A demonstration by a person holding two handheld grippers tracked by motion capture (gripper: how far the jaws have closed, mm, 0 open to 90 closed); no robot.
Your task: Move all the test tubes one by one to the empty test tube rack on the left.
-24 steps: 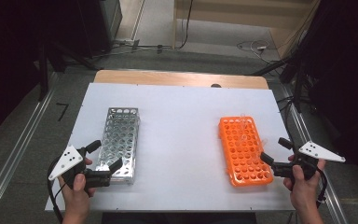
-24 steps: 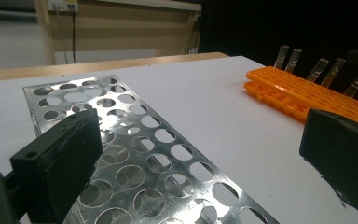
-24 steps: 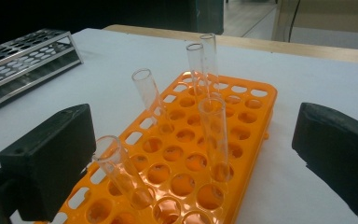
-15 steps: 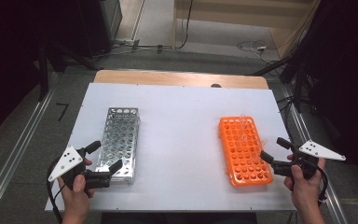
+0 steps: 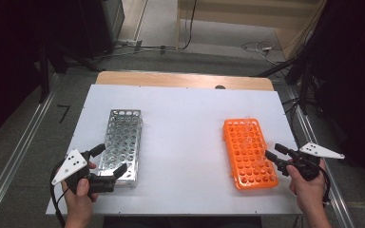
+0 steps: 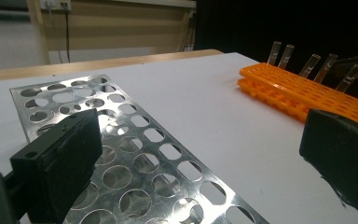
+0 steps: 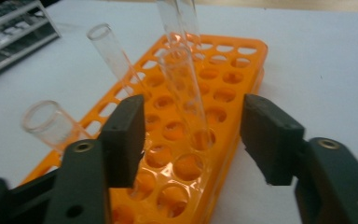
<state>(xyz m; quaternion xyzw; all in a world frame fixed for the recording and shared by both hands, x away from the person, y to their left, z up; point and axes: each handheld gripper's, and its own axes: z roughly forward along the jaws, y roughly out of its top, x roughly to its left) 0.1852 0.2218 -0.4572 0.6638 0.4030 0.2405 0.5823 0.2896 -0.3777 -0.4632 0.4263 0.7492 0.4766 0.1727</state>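
Tubes (image 7: 184, 88) of clear glass stand tilted in the orange rack (image 5: 248, 152) on the right half of the white desk (image 5: 185, 123). I hold the right hand-held gripper (image 5: 272, 152) at the near right edge of that rack. Its jaws are partly open, and in the right gripper view one tube stands between them with a gap on both sides; the pads (image 7: 126, 135) do not press on it. I see another tube (image 7: 51, 123) leaning at the near left corner of the rack.

I hold the left hand-held gripper (image 5: 109, 161) over the near end of the metal rack (image 5: 123, 137) on the left half of the desk. Its jaws are wide, with nothing between them. The two racks lie well apart, both lengthwise away from me.
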